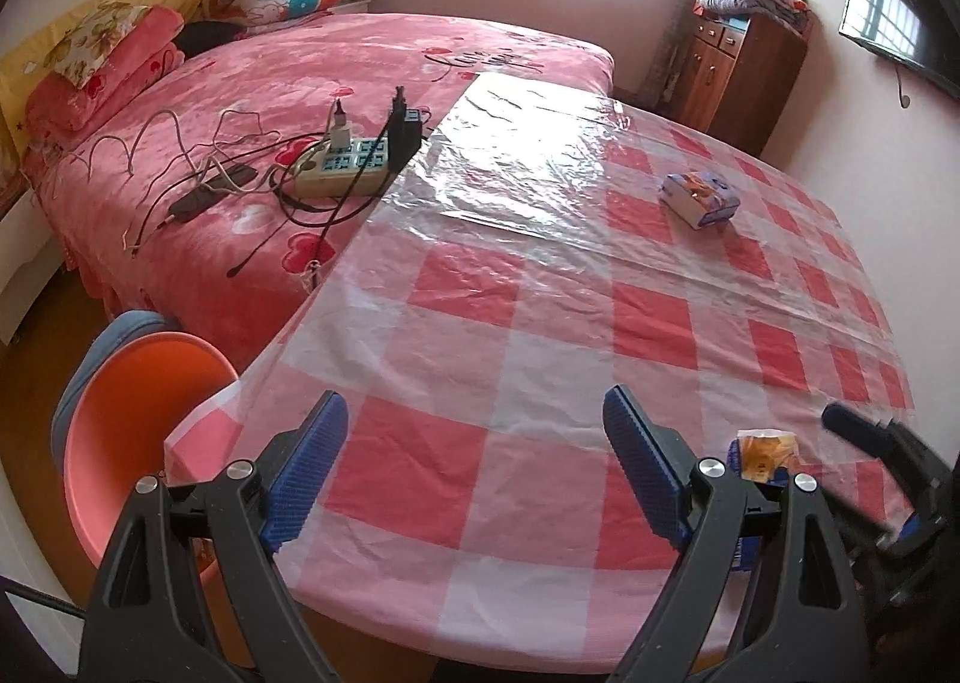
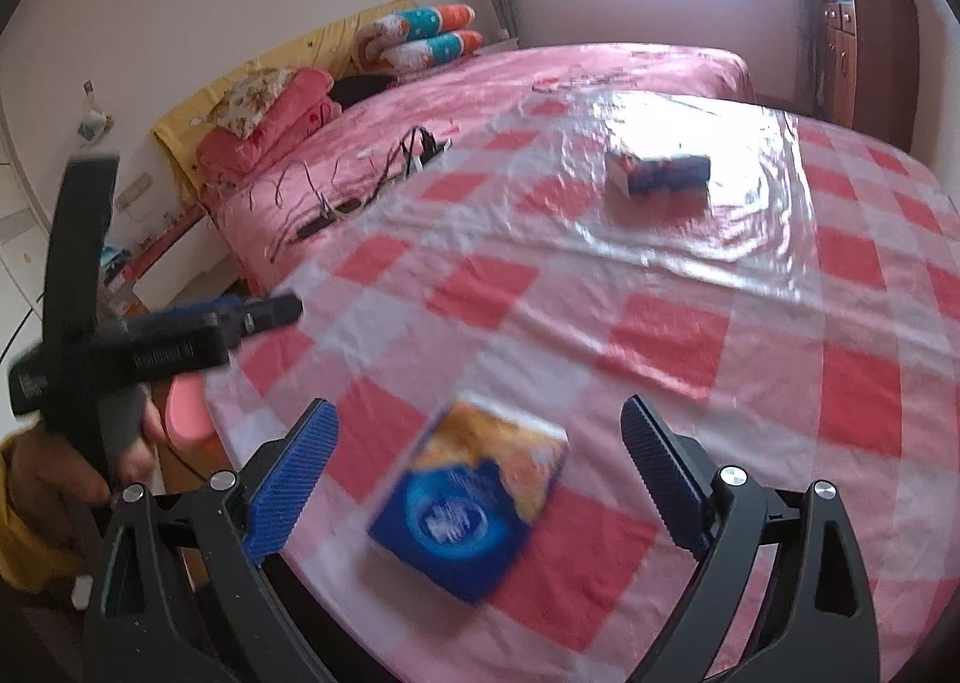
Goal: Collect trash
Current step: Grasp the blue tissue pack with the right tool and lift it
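Observation:
A blue and orange snack packet [image 2: 474, 503] lies on the checked tablecloth [image 2: 690, 335] near the table's front edge, between the spread fingers of my open right gripper [image 2: 480, 479], untouched. In the left wrist view the same packet [image 1: 765, 455] shows behind my right finger. My left gripper [image 1: 474, 473] is open and empty over the table's front edge. A second blue and orange pack [image 1: 699, 197] lies farther back on the table; it also shows in the right wrist view [image 2: 657, 173]. The right wrist view is blurred.
An orange plastic bin [image 1: 138, 431] stands on the floor left of the table. A pink bed [image 1: 270, 101] with a power strip [image 1: 342, 167] and cables adjoins the table's far side. A wooden cabinet [image 1: 744, 65] stands at the back right.

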Available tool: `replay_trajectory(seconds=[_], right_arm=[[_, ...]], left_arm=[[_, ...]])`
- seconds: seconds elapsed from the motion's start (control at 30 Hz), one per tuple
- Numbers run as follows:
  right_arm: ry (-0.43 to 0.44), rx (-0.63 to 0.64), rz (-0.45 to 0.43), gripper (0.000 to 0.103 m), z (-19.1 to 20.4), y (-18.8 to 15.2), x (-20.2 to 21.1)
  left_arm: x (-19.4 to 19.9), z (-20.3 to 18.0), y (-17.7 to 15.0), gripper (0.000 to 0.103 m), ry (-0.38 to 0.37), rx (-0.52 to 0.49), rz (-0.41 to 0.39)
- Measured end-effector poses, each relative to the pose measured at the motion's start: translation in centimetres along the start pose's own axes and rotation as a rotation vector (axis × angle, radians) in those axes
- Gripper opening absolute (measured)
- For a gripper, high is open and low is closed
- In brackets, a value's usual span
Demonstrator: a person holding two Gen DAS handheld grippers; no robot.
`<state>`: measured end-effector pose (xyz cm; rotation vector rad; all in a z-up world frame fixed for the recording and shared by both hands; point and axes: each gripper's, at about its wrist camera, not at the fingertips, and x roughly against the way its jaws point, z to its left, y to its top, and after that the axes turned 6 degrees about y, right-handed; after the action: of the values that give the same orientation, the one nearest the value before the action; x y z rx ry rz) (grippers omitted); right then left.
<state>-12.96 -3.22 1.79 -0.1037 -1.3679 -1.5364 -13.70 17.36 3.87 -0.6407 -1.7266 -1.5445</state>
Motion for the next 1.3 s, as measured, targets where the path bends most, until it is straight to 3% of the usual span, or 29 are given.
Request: replay_trajectory(seconds=[0.37, 0.53, 0.57, 0.67, 0.83, 0.9, 1.13, 1.3], right_arm=[[-0.024, 0.048, 0.070, 0.094, 0.2, -0.6, -1.7], [-0.117, 0.146, 0.101, 0.094, 1.9, -0.9, -2.8], [-0.129, 0.160, 0.106, 0.092, 2.1, -1.0, -2.9], [-0.182, 0.205, 0.112, 0.074, 2.5, -1.0, -3.0], [-0.171, 0.187, 0.112, 0.061, 1.4, -0.7, -2.5], [-0.170, 0.168, 0.107, 0.048, 0.6, -0.5, -2.2], [-0.183, 0.039, 0.060, 0.040, -3.8, 0.7, -0.3], [-0.139, -0.097, -0.027, 0.039, -7.6, 1.4, 2.3]], left_arm=[[0.6, -1.6, 0.6, 0.088, -0.017, -0.014, -0.008], [0.0, -2.3, 1.0, 0.088, -0.024, -0.008, 0.002], [-0.1, -2.4, 1.2, 0.088, -0.027, -0.008, 0.002], [-0.4, -3.1, 1.8, 0.088, -0.032, -0.015, -0.004], [-1.3, -4.6, 3.6, 0.088, -0.069, -0.011, -0.008], [-1.8, -5.3, 4.4, 0.088, -0.100, 0.001, -0.001], [-3.9, -9.4, 7.1, 0.088, -0.210, -0.037, 0.007], [-5.2, -13.2, 8.9, 0.088, -0.267, -0.174, -0.039]])
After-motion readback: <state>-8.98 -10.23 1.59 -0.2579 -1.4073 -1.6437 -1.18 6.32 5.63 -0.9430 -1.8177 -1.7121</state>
